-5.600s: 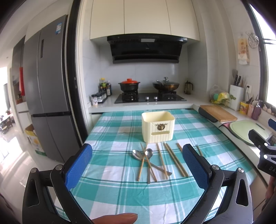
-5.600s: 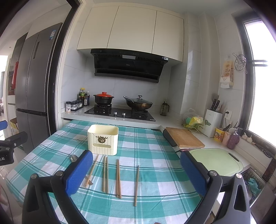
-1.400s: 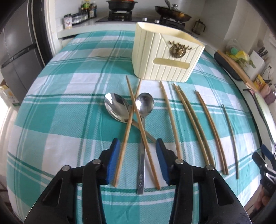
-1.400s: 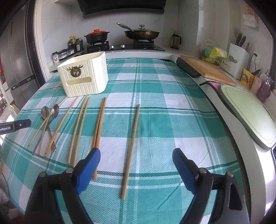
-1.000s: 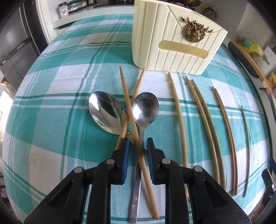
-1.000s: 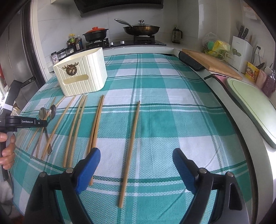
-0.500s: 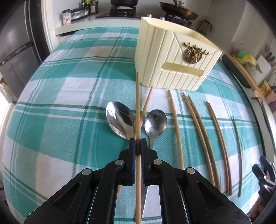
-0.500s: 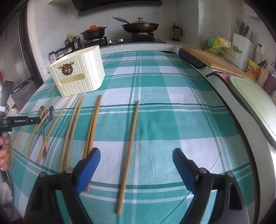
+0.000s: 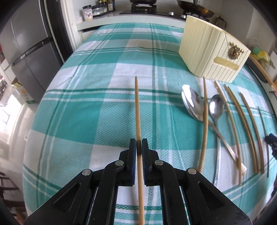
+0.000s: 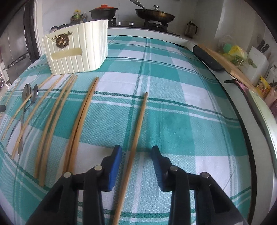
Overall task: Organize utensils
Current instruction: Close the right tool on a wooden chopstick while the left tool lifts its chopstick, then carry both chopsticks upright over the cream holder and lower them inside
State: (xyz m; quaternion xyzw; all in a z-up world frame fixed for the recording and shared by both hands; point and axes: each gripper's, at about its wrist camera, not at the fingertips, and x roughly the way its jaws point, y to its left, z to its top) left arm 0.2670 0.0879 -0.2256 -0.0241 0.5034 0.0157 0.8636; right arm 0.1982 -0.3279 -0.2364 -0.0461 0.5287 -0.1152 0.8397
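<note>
My left gripper (image 9: 138, 144) is shut on a wooden chopstick (image 9: 137, 107) and holds it above the checked cloth, left of the two metal spoons (image 9: 193, 102). The cream utensil holder (image 9: 213, 50) stands at the far right in the left wrist view. Several more chopsticks (image 9: 232, 121) lie beside the spoons. My right gripper (image 10: 136, 152) is open, its blue fingers on either side of a single chopstick (image 10: 138, 128) lying on the cloth. The holder (image 10: 76, 50) sits far left in the right wrist view, with paired chopsticks (image 10: 81, 121) and the spoons (image 10: 29, 93) to the left.
The table carries a teal and white checked cloth (image 10: 173, 107). A stove with a pan (image 10: 154, 15) and a pot is behind it. A cutting board (image 10: 223, 58) and a knife block (image 10: 258, 62) line the right counter. A fridge (image 9: 26, 48) stands at the left.
My left gripper shut on one chopstick, lifted it off the spoons and swung it left. My right gripper lowered and narrowed around the lone chopstick.
</note>
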